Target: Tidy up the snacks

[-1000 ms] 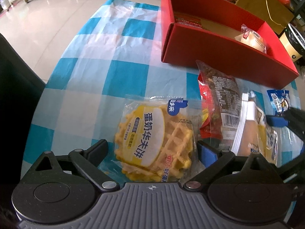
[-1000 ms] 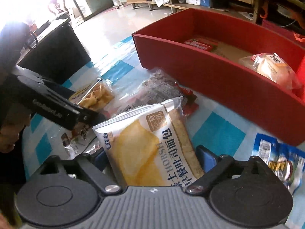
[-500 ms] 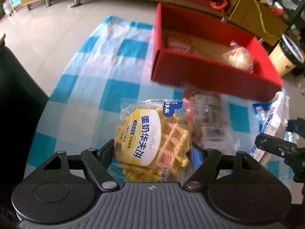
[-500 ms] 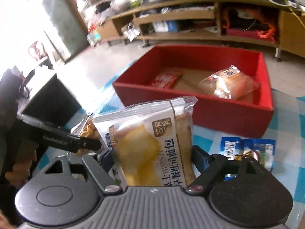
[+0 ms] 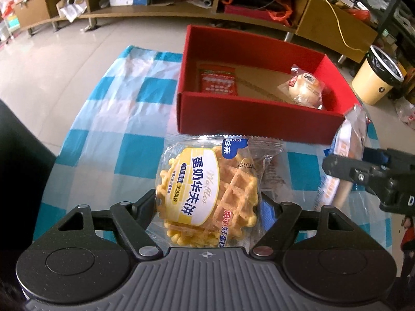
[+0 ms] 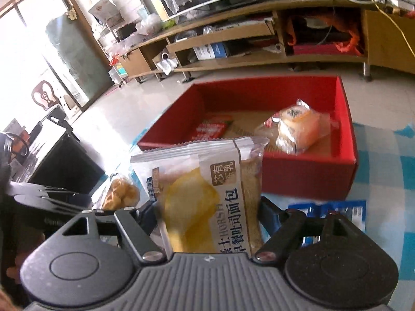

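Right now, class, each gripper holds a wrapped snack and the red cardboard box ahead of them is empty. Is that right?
Not quite. The red cardboard box is not empty: the left wrist view shows a red flat packet and a clear-wrapped round bun inside. Each gripper does hold a wrapped snack.

Left gripper (image 5: 207, 204) and right gripper (image 6: 207, 215): black linkage arms pinned by silver screws, round black side housings, a ribbed grey central body and blue finger pads (image 5: 268, 213) were shown.
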Demonstrator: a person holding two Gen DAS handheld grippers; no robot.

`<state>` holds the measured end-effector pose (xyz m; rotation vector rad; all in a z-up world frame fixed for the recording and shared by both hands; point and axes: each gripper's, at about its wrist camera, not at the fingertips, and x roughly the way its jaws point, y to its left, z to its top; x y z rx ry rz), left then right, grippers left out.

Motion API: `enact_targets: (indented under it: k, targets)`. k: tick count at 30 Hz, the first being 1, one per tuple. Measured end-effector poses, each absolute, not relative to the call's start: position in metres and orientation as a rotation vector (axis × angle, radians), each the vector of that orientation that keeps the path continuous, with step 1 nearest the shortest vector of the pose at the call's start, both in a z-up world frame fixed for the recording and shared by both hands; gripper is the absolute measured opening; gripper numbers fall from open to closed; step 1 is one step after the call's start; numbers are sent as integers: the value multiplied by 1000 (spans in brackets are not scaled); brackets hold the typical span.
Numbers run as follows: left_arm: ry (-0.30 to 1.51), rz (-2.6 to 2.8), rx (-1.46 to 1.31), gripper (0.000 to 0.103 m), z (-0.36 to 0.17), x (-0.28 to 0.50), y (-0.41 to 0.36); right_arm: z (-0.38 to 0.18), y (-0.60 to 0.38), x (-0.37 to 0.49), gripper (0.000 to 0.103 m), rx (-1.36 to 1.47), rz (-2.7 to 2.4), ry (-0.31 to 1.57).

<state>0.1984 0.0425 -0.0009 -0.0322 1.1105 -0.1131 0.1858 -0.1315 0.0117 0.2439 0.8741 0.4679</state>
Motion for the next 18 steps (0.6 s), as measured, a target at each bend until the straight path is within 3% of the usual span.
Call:
enact_targets:
  k: [18]
  targets:
    - [1056,-113,3,82,11,210,26,25,-141,189,76,302,457,828]
